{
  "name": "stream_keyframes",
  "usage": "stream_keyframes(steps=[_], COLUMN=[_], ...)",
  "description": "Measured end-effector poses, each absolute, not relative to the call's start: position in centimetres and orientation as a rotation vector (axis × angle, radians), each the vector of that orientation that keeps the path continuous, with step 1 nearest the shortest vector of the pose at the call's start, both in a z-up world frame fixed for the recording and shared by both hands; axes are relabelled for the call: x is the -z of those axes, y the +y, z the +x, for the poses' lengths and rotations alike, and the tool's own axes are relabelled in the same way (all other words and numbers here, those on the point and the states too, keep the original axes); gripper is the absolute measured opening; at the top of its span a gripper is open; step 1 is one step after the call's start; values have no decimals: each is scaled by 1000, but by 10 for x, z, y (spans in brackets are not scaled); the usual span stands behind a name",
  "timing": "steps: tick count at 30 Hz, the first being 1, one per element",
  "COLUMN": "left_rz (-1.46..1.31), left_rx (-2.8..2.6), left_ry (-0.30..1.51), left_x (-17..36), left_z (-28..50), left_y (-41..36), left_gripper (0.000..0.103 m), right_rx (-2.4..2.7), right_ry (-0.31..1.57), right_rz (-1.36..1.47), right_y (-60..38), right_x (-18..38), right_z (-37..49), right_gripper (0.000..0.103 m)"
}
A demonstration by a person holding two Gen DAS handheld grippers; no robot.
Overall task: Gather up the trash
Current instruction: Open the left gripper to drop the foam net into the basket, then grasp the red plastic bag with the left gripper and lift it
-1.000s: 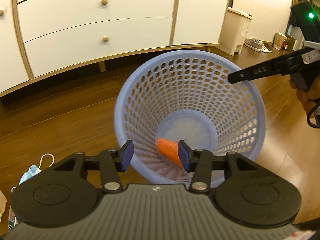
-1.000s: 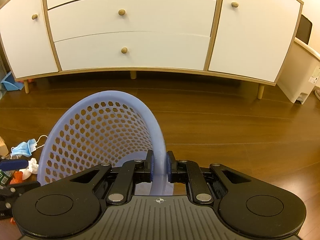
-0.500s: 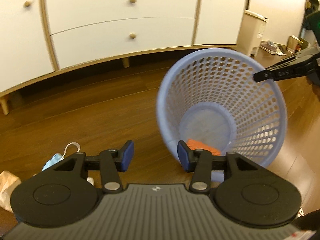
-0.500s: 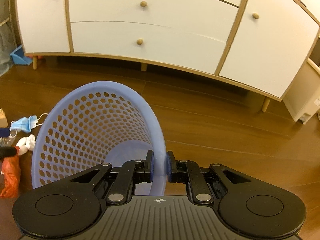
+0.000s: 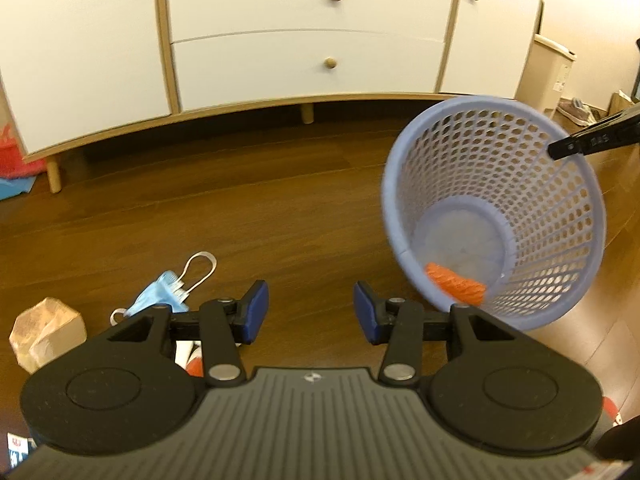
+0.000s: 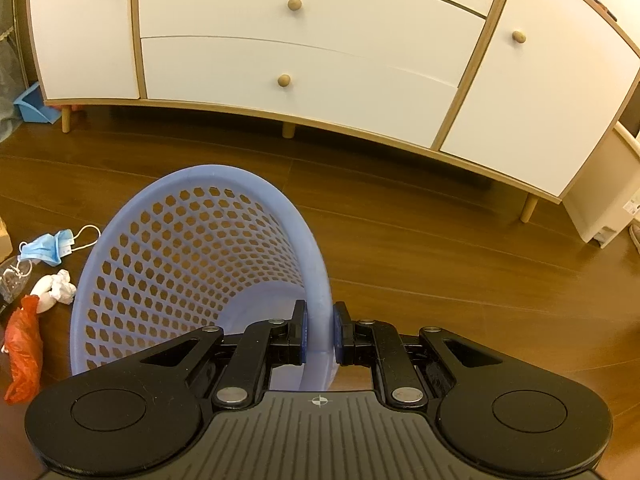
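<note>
Here, from the left wrist view: a lavender mesh basket (image 5: 496,208) at right, tipped so its mouth faces the camera and its long axis runs from the rim near the lens down to the solid base farther off. Inside, against the lower wall beside the base, an orange wrapper (image 5: 456,284) lying crosswise. At the upper right rim, the black finger of the right gripper (image 5: 560,148) reaching in from the frame edge. Below, the left gripper (image 5: 308,316) with blue pads spread wide and nothing between them, poised above bare dark wooden floor (image 5: 280,208). To its left on the boards, a crumpled blue face mask (image 5: 160,292) with white loops, and a tan paper bag (image 5: 44,332) nearer the edge. Behind it all — a white sideboard (image 5: 280,32) on short wooden legs, and a beige bin (image 5: 548,68) at far right.

Next, the right wrist view: same basket (image 6: 192,264) at close range, mouth turned leftward, rim clamped between the right gripper's (image 6: 318,332) pads — one inside, one outside the wall. Left of the basket on the floor, the mask (image 6: 48,248), a white crumpled tissue (image 6: 56,288) and an orange plastic bag (image 6: 24,352).
</note>
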State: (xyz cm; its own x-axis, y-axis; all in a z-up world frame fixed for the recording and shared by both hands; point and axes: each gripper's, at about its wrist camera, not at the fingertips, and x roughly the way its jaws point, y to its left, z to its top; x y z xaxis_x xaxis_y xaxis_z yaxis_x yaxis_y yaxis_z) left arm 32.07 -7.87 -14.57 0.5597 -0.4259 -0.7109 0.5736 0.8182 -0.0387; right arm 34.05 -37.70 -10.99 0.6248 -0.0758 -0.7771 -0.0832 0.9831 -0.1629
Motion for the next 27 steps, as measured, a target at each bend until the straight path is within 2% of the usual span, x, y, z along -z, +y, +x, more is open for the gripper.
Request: stream_keyframes(steps=[12, 18, 27], left_rz=[215, 228, 232], left_rx=[516, 506, 510], left_ry=[882, 904, 912], left_x=[183, 191, 196], left_z=[311, 310, 307], left_y=[-39, -35, -36], left_gripper=[42, 42, 42], right_rx=[-15, 27, 32], right_ry=[895, 907, 911], right_rz=[-219, -332, -338], right_y=[-374, -370, -367], right_x=[110, 117, 118], right_z=[342, 344, 343], right_gripper=[9, 9, 9])
